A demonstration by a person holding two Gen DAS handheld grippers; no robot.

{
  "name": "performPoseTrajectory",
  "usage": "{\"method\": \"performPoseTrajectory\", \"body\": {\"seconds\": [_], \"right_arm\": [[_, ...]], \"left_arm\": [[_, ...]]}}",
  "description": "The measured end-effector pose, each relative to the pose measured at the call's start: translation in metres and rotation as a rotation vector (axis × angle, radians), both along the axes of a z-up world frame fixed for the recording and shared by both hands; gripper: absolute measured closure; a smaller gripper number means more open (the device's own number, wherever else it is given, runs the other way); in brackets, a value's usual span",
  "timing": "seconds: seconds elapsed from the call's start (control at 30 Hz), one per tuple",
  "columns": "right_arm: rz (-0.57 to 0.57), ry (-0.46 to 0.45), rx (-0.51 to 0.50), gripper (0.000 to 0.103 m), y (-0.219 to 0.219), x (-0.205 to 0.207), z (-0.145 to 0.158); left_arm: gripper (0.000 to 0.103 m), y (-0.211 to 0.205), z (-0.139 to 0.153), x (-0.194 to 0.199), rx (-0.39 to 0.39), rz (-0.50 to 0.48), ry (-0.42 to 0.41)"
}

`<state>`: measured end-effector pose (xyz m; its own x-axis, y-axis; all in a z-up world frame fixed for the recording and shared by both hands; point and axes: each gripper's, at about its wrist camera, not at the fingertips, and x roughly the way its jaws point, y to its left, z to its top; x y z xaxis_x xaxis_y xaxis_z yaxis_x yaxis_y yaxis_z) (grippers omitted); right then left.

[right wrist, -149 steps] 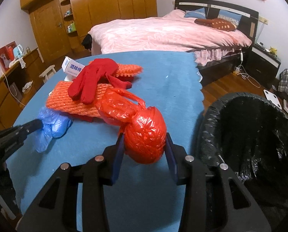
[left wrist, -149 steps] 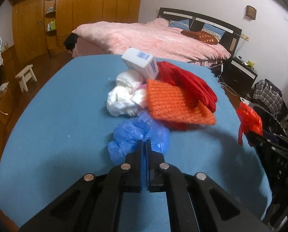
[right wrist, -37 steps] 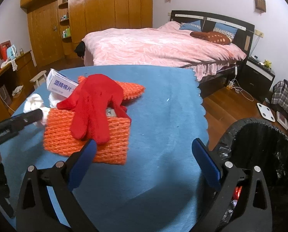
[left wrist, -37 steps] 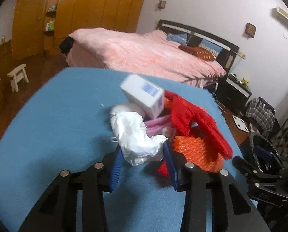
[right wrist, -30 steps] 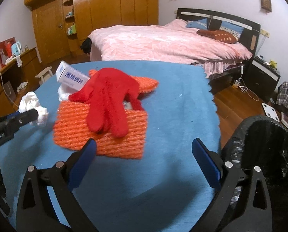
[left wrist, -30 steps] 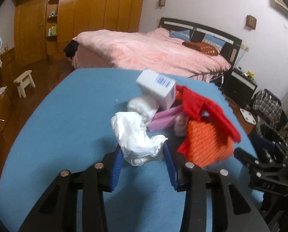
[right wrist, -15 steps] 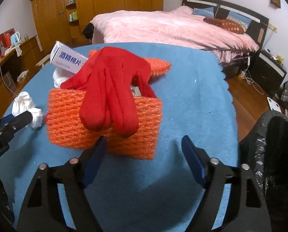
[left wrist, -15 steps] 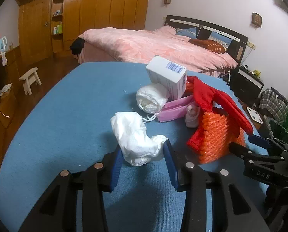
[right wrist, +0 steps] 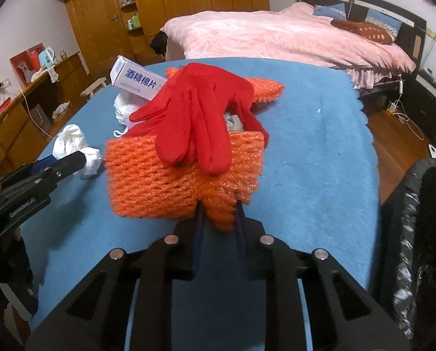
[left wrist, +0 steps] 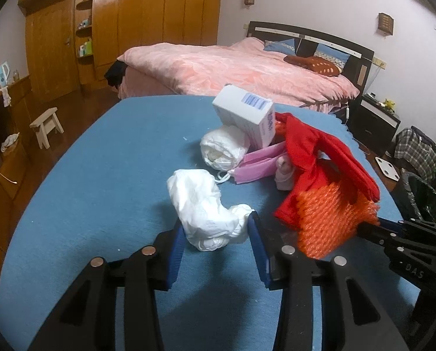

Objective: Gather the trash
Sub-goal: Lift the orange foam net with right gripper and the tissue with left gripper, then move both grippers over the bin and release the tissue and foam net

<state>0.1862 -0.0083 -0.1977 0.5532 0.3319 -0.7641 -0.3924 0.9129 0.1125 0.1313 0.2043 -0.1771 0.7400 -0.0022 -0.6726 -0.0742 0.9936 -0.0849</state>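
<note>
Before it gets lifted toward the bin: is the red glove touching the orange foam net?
Touching. The right wrist view shows the red glove draped over the orange foam net, its fingers lying on the net's top edge.

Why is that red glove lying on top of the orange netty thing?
It does look odd: the red glove is draped over the orange foam net that the right gripper has just closed on, so lifting the net may drag the glove along.

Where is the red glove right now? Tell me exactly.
The red glove is draped over the top of the orange foam net in the middle of the blue table, just right of the white box in the right wrist view.
</note>
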Motion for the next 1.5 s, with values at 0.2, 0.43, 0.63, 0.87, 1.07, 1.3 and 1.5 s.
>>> {"method": "performPoseTrajectory", "body": {"seconds": [0.2,0.43,0.63,0.87,1.07,1.3,1.5], "right_arm": [[-0.023,-0.021,0.001,0.084,-0.021,-0.009,0.010],[-0.047,-0.039,-0.003,0.084,-0.041,-0.019,0.018],[-0.078,-0.068,0.009,0.084,-0.054,-0.022,0.027],[-0.113,-0.107,0.040,0.084,-0.072,-0.025,0.046],[-0.156,-0.131,0.064,0.084,-0.095,-0.031,0.059],[-0.212,-0.160,0.065,0.084,-0.126,-0.043,0.072],[-0.278,-0.194,0.069,0.084,-0.161,-0.057,0.086]], "left_arm": [[0.061,-0.014,0.009,-0.008,-0.009,-0.024,-0.012],[0.061,-0.037,0.021,-0.013,-0.016,-0.075,-0.033],[0.061,-0.054,0.028,-0.016,-0.022,-0.101,-0.049],[0.061,-0.068,0.042,-0.017,-0.029,-0.124,-0.078],[0.061,-0.085,0.055,-0.016,-0.033,-0.160,-0.099],[0.061,-0.116,0.066,-0.012,-0.036,-0.218,-0.114],[0.061,-0.148,0.076,-0.010,-0.048,-0.278,-0.133]]}}
